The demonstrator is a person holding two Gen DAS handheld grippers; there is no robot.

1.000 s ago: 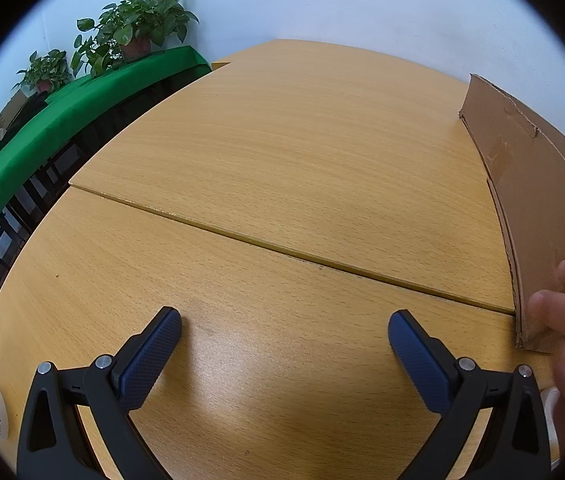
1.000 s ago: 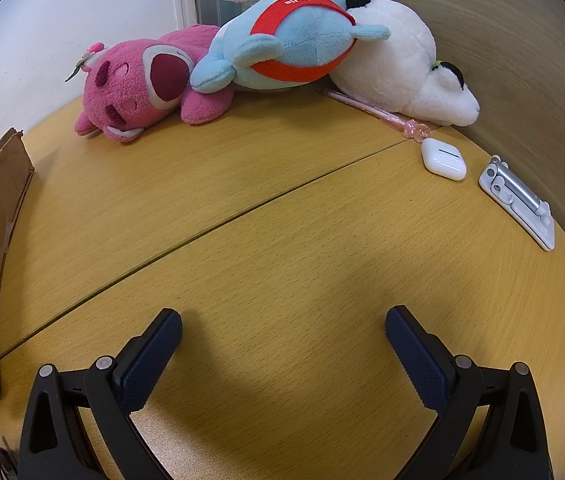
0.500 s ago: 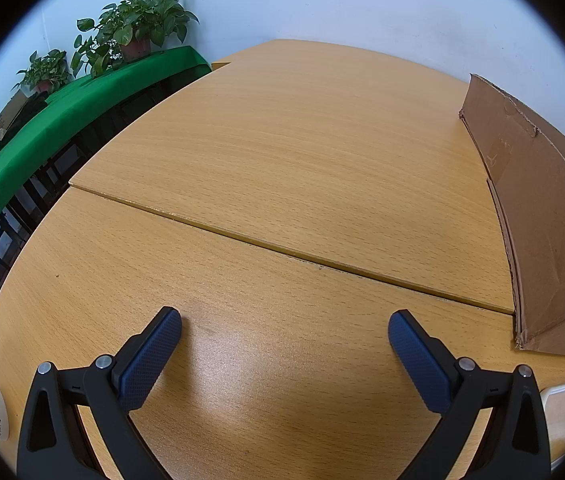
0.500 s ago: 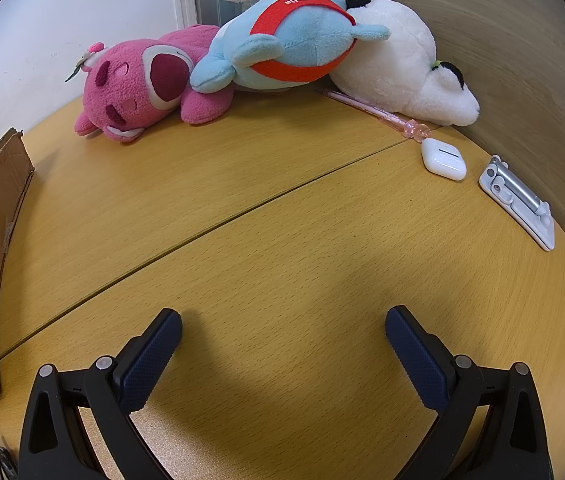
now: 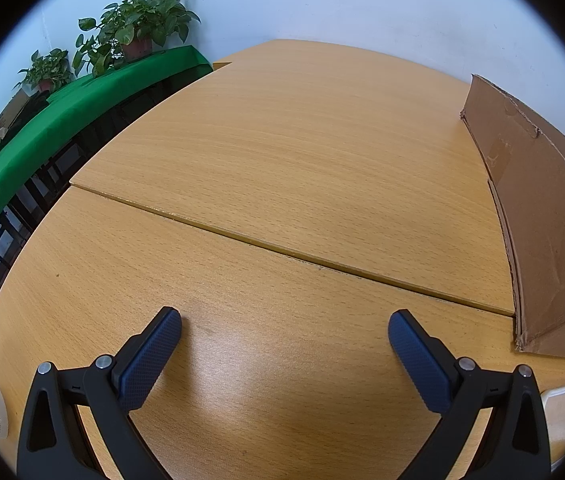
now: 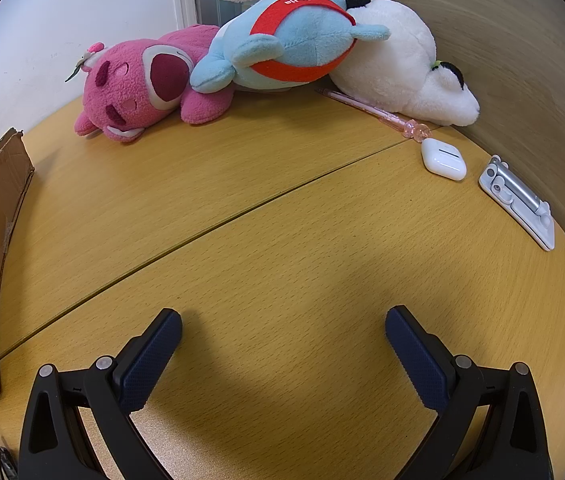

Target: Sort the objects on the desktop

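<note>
My right tongs (image 6: 283,326) and left tongs (image 5: 284,330) gape empty; I should reach squarely over the small white earbud case (image 6: 443,159)

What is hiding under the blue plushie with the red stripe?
The blue plushie lies on top of the pink bear and leans on the white plushie. A pink pen pokes out near it; whatever else is underneath is covered.
</note>
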